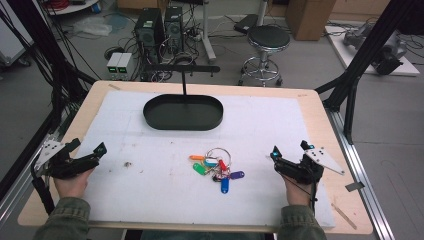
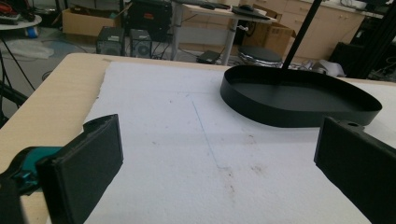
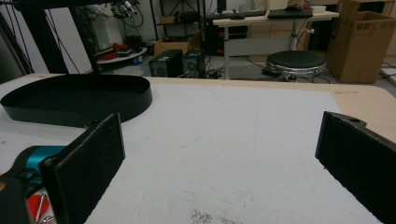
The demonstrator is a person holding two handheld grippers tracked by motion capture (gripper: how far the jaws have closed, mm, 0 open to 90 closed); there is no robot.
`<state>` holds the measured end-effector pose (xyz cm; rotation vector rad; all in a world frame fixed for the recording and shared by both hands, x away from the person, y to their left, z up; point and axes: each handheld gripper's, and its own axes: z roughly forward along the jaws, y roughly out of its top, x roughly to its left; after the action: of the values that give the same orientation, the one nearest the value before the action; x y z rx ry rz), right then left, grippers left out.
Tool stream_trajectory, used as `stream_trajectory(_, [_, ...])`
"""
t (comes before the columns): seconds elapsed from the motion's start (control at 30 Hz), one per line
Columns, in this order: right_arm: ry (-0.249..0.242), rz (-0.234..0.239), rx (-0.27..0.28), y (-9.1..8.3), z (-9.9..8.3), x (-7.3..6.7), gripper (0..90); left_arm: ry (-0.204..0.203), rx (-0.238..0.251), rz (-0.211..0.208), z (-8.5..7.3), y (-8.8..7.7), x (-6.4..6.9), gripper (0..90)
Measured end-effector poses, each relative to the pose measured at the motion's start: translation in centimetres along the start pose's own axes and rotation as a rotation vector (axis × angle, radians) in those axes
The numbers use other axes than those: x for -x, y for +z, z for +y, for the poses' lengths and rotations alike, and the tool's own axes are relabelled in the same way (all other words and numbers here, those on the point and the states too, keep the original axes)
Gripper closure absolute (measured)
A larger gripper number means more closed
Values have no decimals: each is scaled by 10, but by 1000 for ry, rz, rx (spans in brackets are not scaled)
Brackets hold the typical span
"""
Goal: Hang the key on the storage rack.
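Olive-green sleeves (image 1: 67, 220). Left gripper (image 1: 89, 156) and right gripper (image 1: 290, 155): black, teal accents, grey three-cornered plates, trailing black cables.

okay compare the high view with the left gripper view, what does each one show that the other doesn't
High view alone: the bunch of coloured key tags on a ring, both hands, the left gripper and right gripper, and the upright post's crossbar. Left gripper view alone: a close look at its own two black jaws, set wide apart with bare mat between. Both share the black oval tray and the white mat.

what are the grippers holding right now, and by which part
Nothing is held. The left gripper and right gripper both stand open over the white mat, and the bunch of key tags lies untouched between them.
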<state>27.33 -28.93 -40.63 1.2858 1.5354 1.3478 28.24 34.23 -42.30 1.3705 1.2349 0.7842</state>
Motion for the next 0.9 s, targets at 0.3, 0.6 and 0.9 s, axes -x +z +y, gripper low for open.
stream_trajectory(0.3, [1,-5,-2,0,0,0,3,-7,3,0,0,0,0,17])
stream_trajectory(0.6, [-8,14,-15,2,-1,-1,4,-13,4,-1,0,0,-1,17])
stream_trajectory(0.9, [-20,69,-62,7,-3,-6,4,-15,-4,-14,0,0,-1,17])
